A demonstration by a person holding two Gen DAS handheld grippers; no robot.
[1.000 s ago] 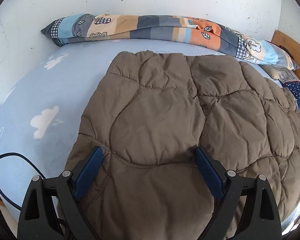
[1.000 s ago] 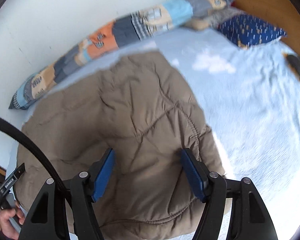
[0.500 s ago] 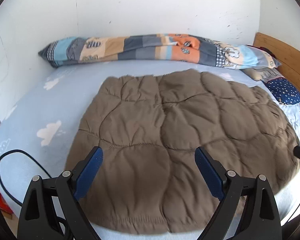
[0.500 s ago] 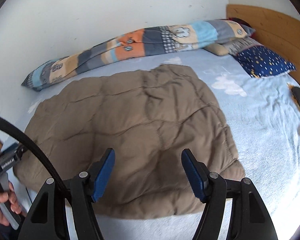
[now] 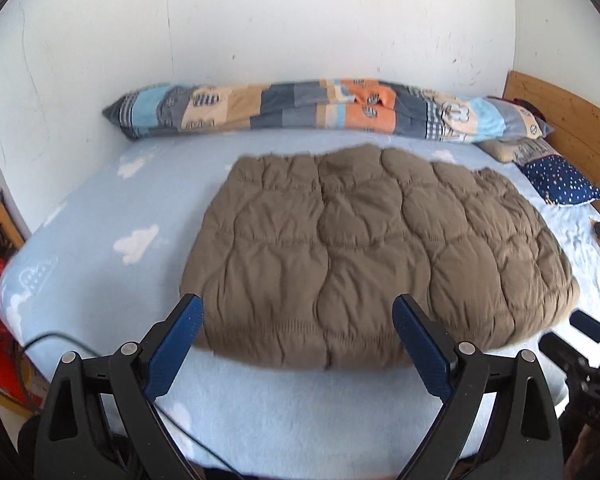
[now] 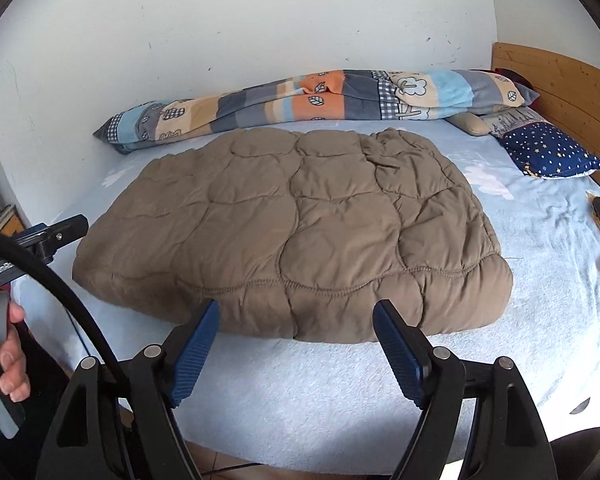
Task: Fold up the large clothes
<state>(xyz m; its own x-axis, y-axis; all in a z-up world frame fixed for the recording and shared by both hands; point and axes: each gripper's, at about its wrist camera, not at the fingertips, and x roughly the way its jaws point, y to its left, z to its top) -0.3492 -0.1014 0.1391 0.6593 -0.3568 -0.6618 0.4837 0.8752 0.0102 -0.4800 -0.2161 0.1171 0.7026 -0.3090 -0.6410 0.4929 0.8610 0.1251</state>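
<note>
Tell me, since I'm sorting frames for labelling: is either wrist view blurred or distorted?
Left wrist: brown quilted coat and patchwork blanket are softly motion-blurred; fisheye bends the bed edge. Right wrist: sharp, coat stitching crisp, same barrel curve, dark corners.

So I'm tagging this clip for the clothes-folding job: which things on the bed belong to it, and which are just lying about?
Part of the job:
- brown quilted jacket, lying folded on the bed
- left claw, open
- right claw, open, jaws just widened, nothing between them

Just lying about:
- patchwork blanket roll by the wall
- starry navy pillow
- black cable
</note>
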